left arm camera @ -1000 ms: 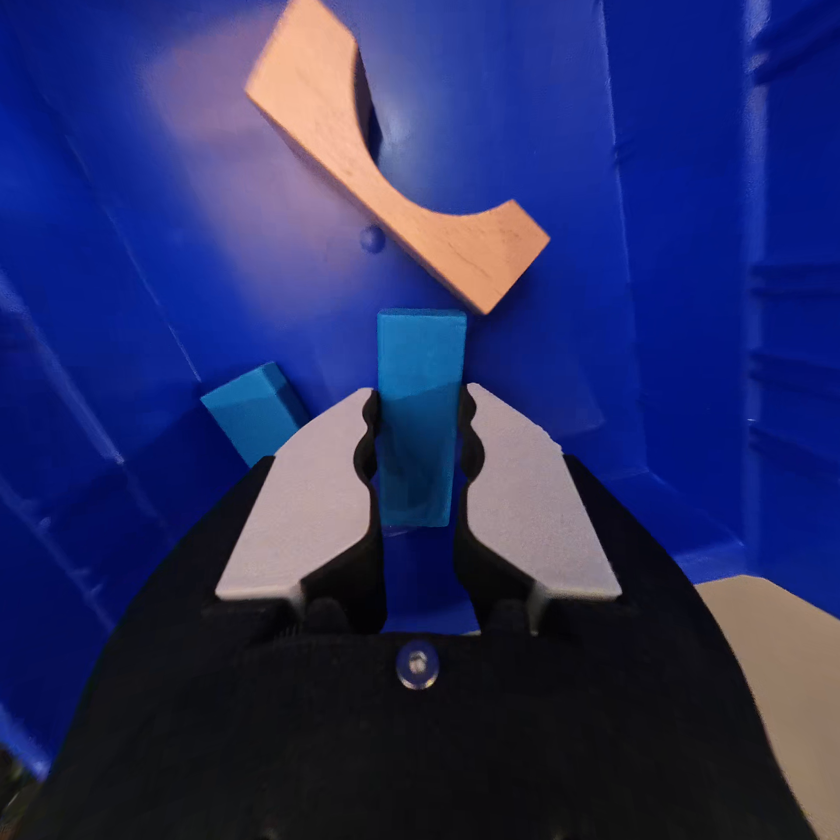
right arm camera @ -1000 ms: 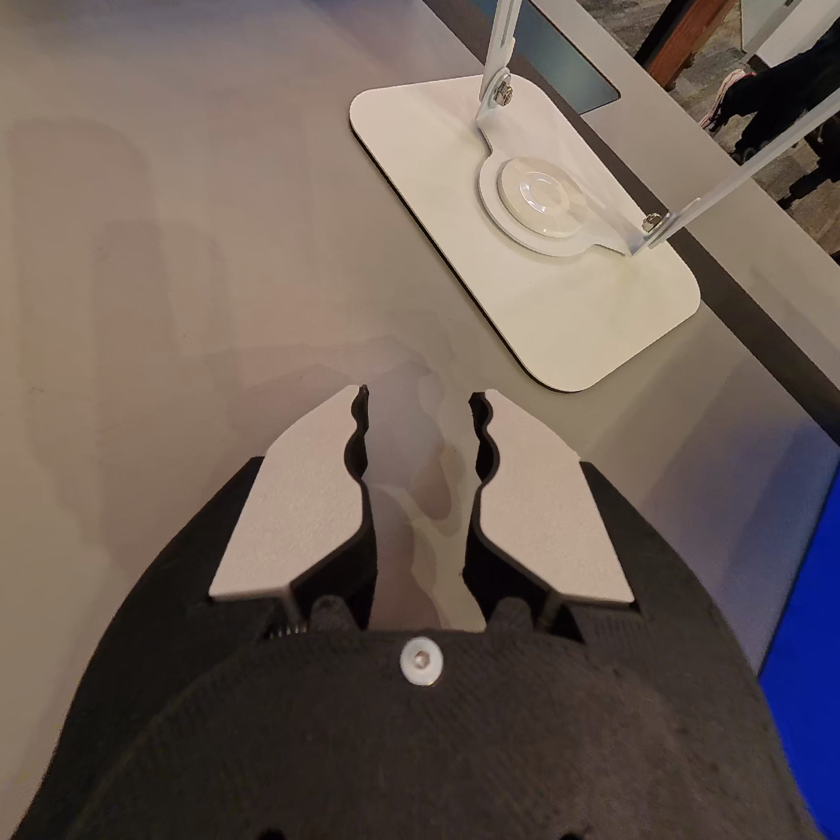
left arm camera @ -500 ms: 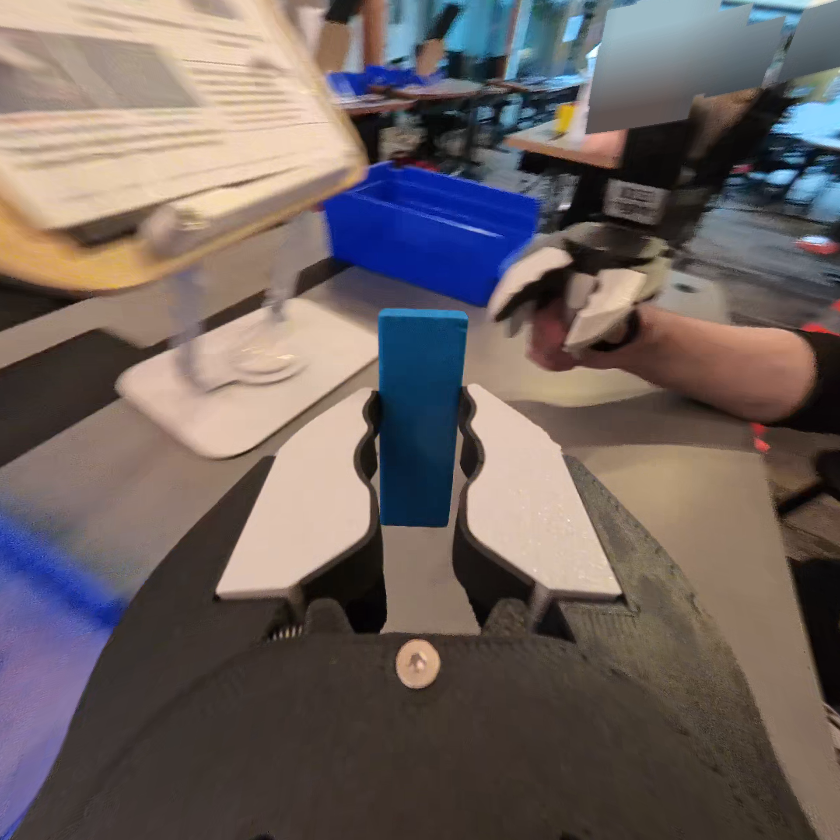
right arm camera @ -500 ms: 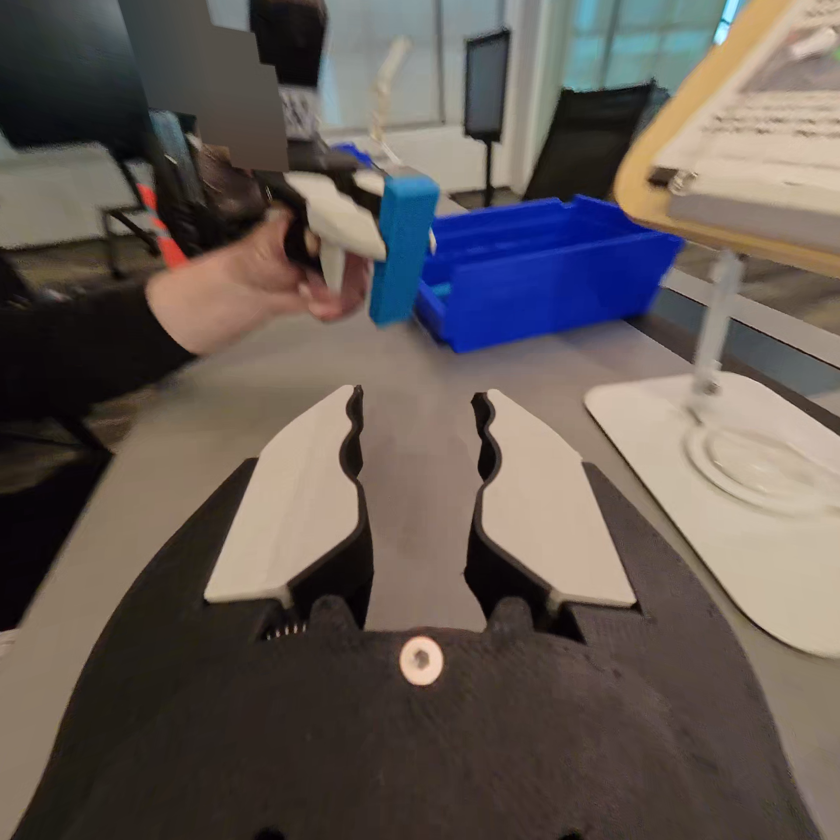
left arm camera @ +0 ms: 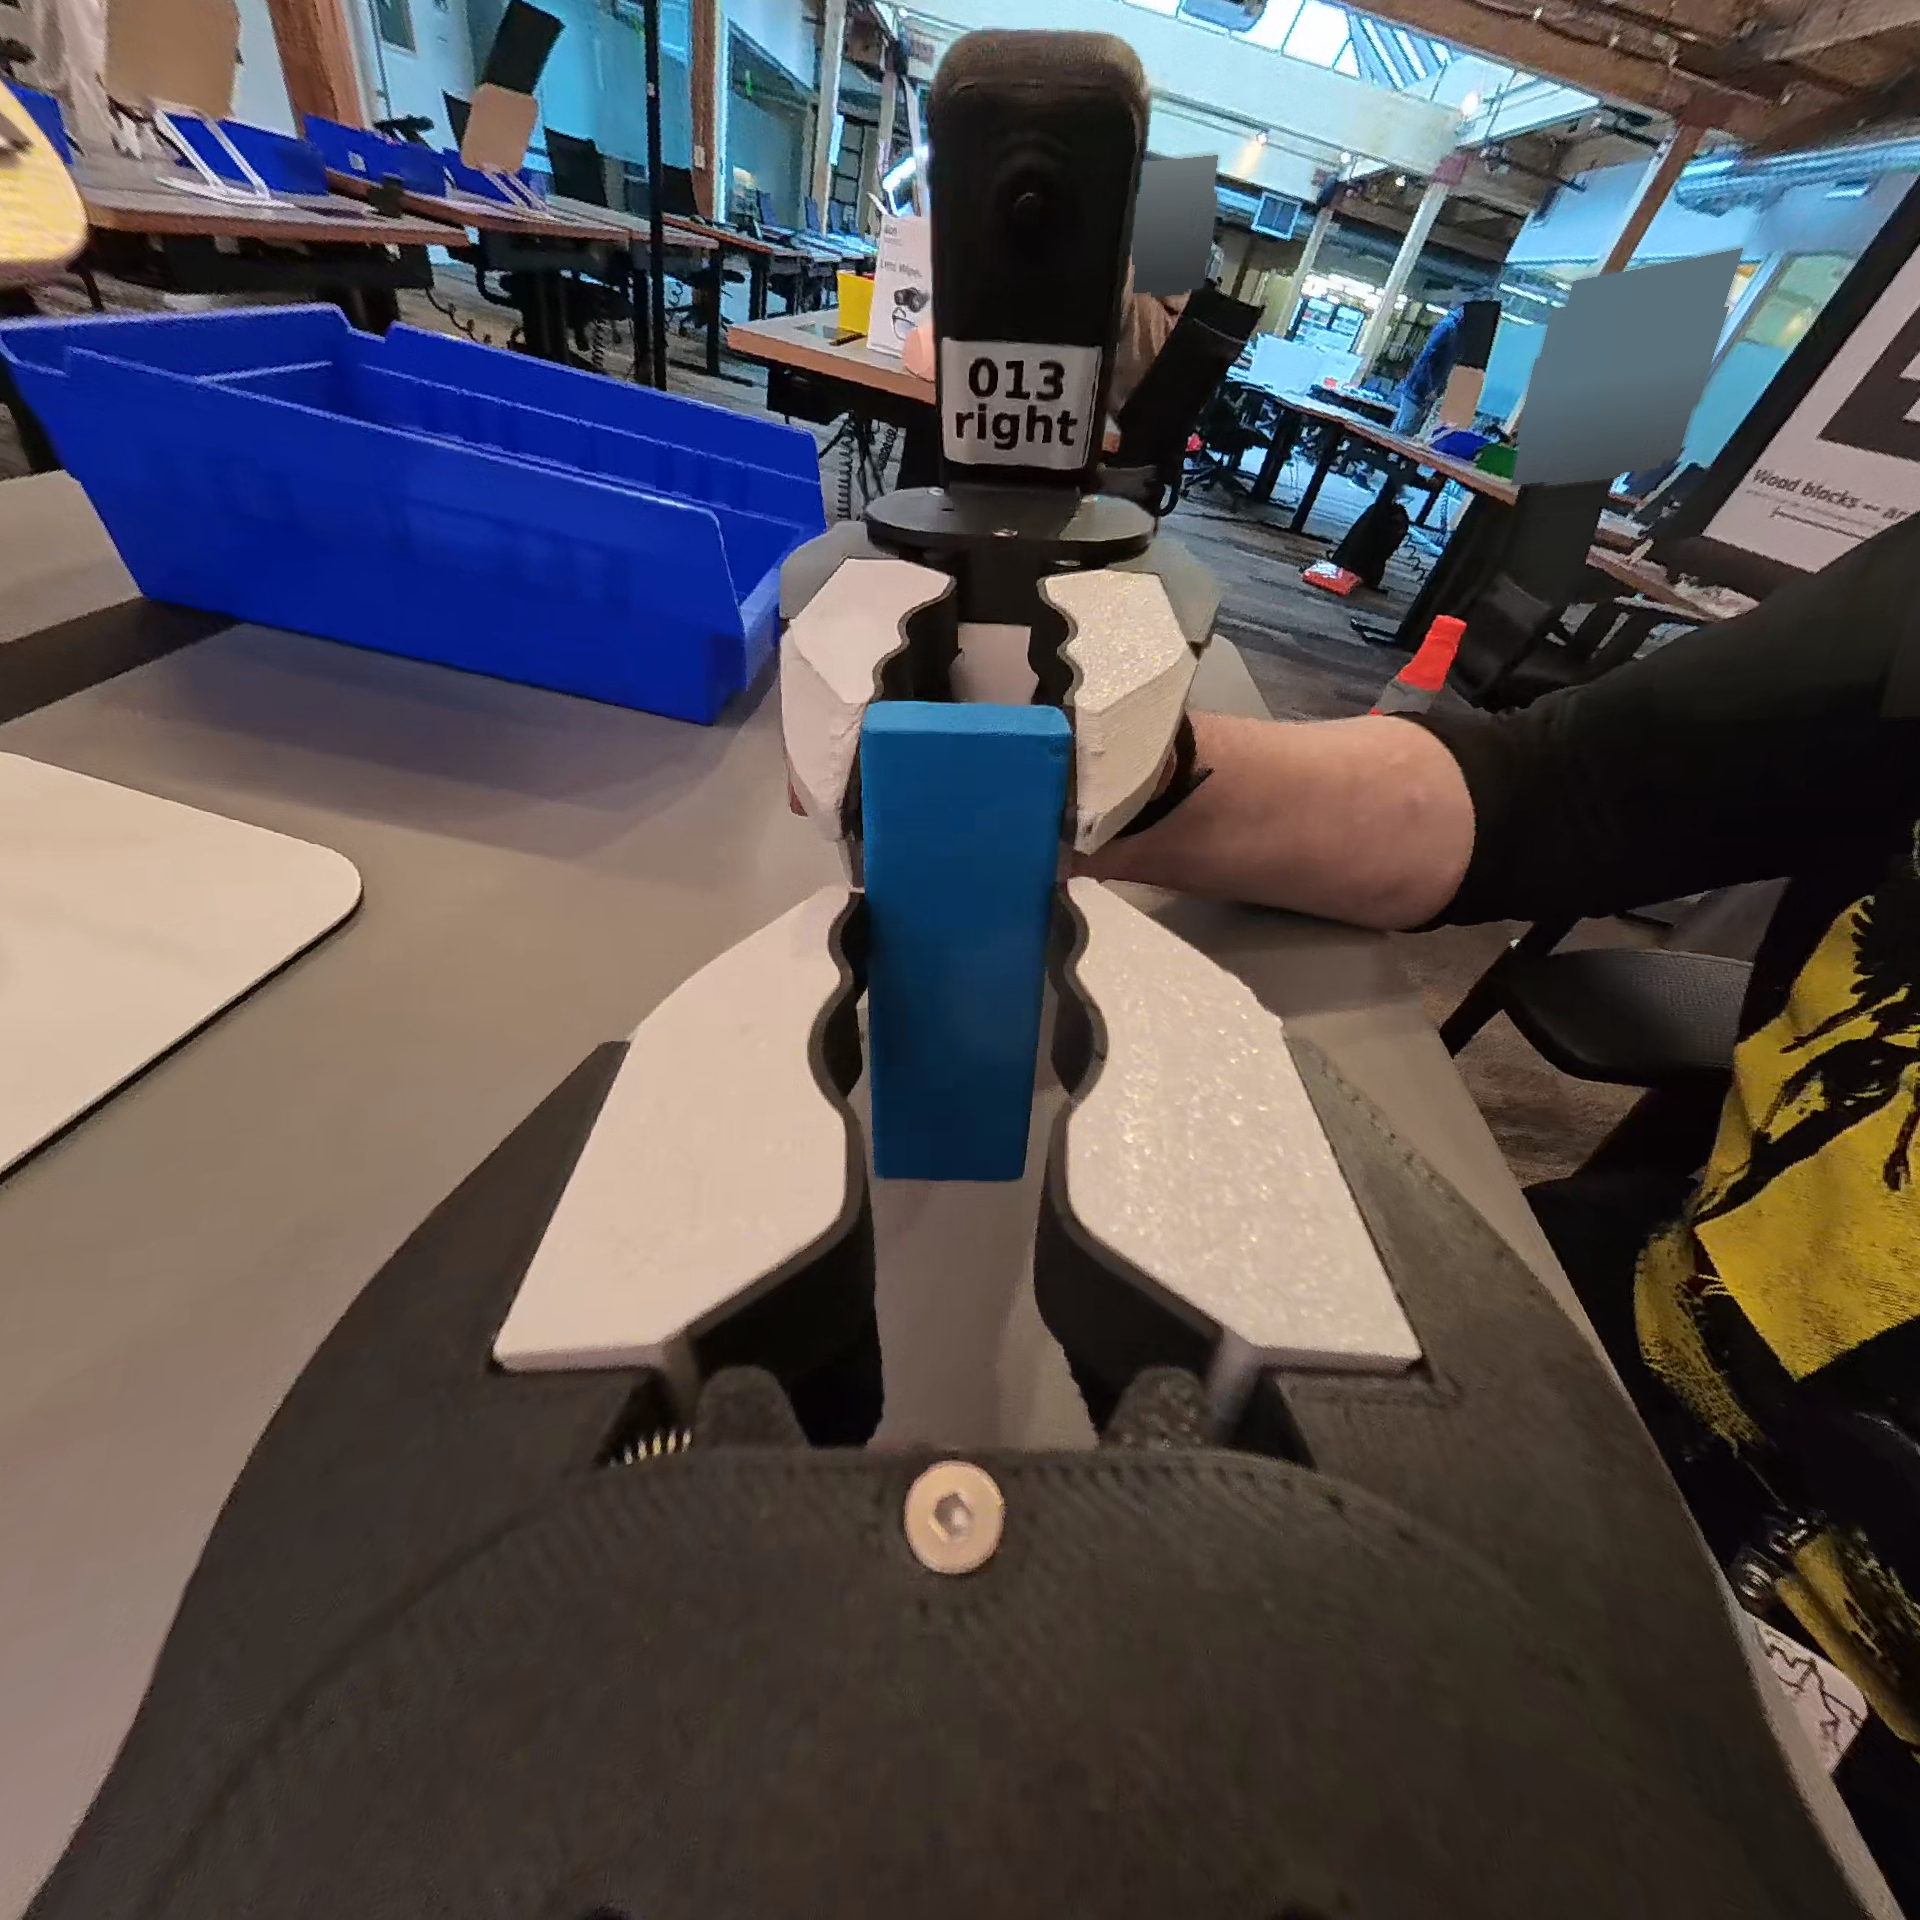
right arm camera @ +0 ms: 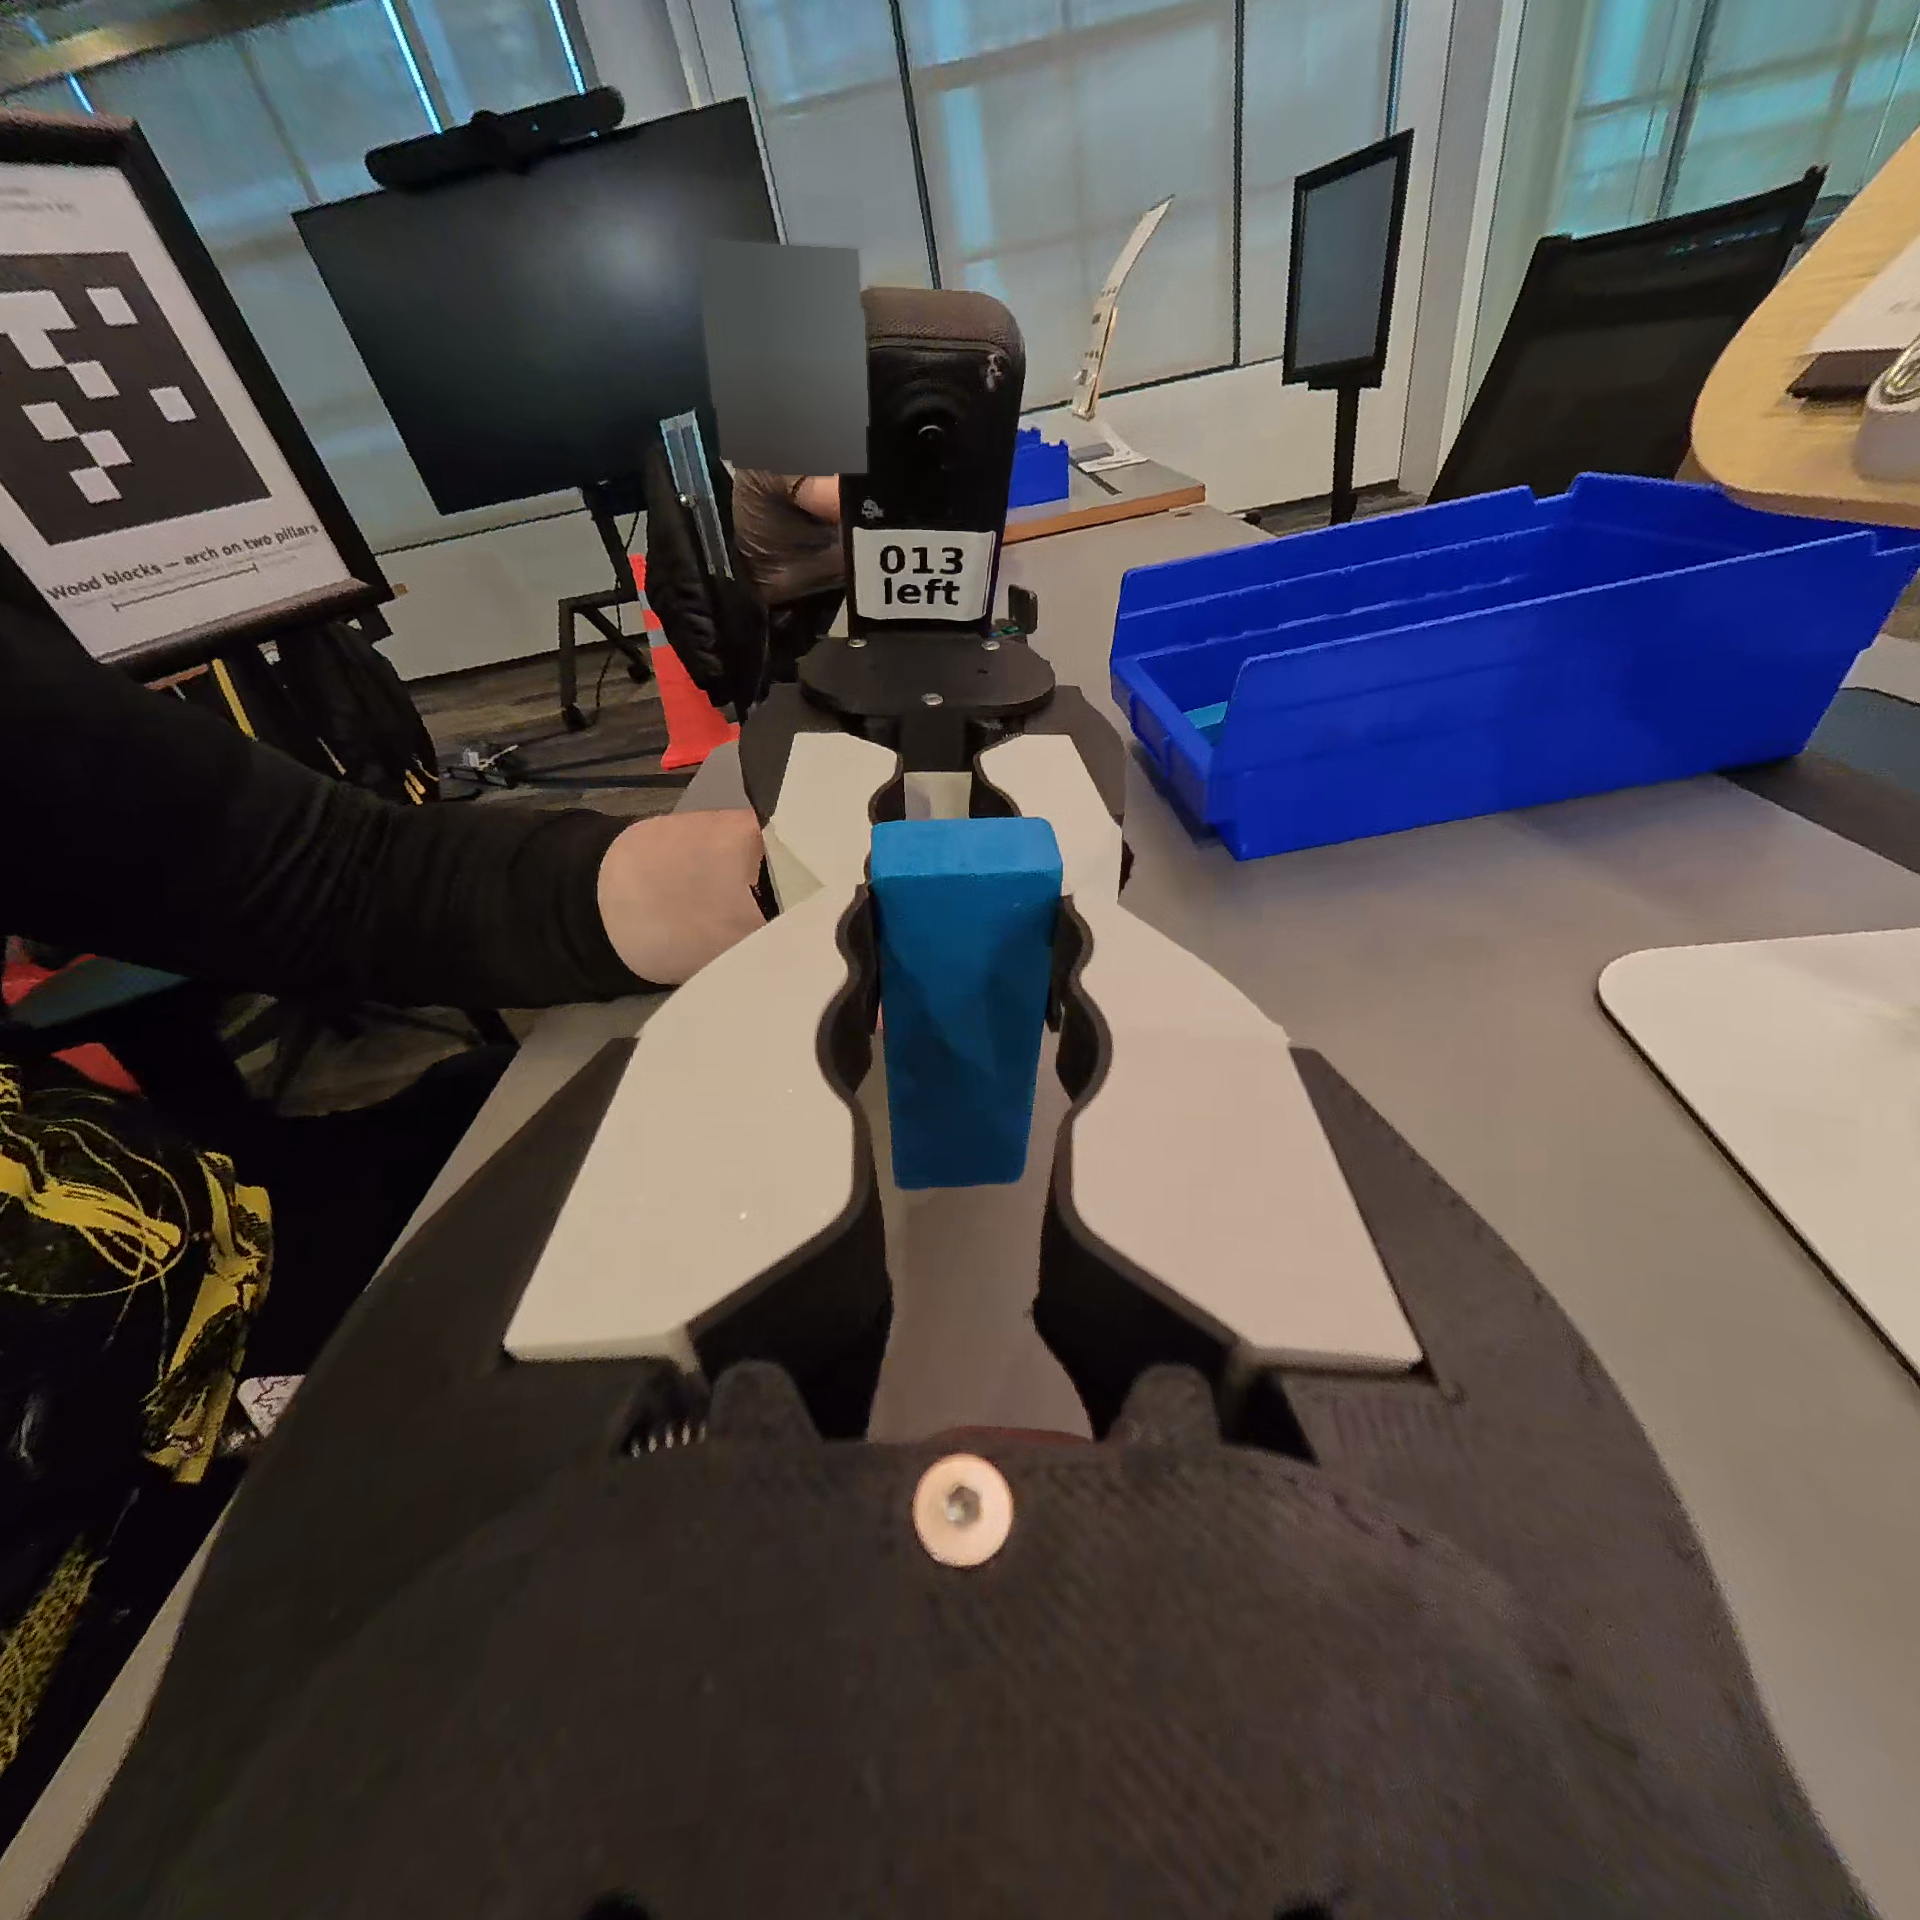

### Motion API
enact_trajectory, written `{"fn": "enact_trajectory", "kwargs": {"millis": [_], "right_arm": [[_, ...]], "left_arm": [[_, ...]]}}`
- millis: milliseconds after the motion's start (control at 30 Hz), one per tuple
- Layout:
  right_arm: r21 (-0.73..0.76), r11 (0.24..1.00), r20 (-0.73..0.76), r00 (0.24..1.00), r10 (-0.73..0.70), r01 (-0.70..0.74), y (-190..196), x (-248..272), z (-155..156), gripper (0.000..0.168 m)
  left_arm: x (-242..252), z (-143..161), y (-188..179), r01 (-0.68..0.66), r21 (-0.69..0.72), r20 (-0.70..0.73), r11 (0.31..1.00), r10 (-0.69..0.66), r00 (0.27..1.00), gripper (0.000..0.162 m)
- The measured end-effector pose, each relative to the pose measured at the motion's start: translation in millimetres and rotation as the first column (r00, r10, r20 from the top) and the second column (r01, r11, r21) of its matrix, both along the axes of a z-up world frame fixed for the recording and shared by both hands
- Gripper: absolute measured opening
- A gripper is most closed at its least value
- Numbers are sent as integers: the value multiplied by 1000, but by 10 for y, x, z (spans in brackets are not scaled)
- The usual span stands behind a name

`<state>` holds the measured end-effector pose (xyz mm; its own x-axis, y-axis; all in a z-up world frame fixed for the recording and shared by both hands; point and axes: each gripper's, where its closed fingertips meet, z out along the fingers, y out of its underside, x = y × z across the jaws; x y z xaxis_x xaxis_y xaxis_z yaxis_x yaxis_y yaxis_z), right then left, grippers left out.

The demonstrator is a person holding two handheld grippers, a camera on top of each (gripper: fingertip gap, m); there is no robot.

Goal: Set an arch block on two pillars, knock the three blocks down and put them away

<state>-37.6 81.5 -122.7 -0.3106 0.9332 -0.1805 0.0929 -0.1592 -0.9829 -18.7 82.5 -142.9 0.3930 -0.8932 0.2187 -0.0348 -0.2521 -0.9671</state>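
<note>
The left tool (left arm camera: 956, 914) is clamped on the near end of the blue block (left arm camera: 961, 935), which points straight ahead above the tabletop (left arm camera: 468, 987). The right tool (right arm camera: 961, 914) faces it tip to tip. Its fingers flank the block's other end closely, but I cannot tell whether they press on it.

Only the right wrist view shows a second block (right arm camera: 1205, 717), a blue corner seen through the low front of the bin (right arm camera: 1507, 707). It also shows a dark screen (right arm camera: 540, 301) behind.

The bin stands well apart from the tools, with bare tabletop between. A white pad (right arm camera: 1787, 1049) lies on the bin's side, near the tools. On the other side the tabletop's edge runs close by, beside the person's sleeve (left arm camera: 1662, 748).
</note>
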Motion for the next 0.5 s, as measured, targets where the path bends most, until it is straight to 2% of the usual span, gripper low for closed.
{"fn": "enact_trajectory", "kwargs": {"millis": [100, 200, 333, 400, 500], "right_arm": [[-1, 1000, 8, 1000, -12, 12, 29, 5, -1, 32], [35, 998, 18, 999, -45, 44, 112, 63, 18, 32], [106, 982, 65, 985, -160, 153, 411, 208, -4, 33], [170, 963, 105, 968, -229, 210, 573, 250, -99, 33], [237, 946, 149, 954, -259, 219, 691, 297, -278, 33]], "left_arm": [[-9, 8, 24, -12, -18, 31, 1000, 12, 999, 34], [-56, -37, 91, -71, 0, -16, 997, 71, 997, 40], [-217, -135, 209, -148, -26, -34, 989, 147, 989, 34], [-294, -216, 272, -181, -53, -49, 982, 179, 983, 29], [-356, -276, 332, -207, -70, -51, 976, 204, 978, 26]]}}
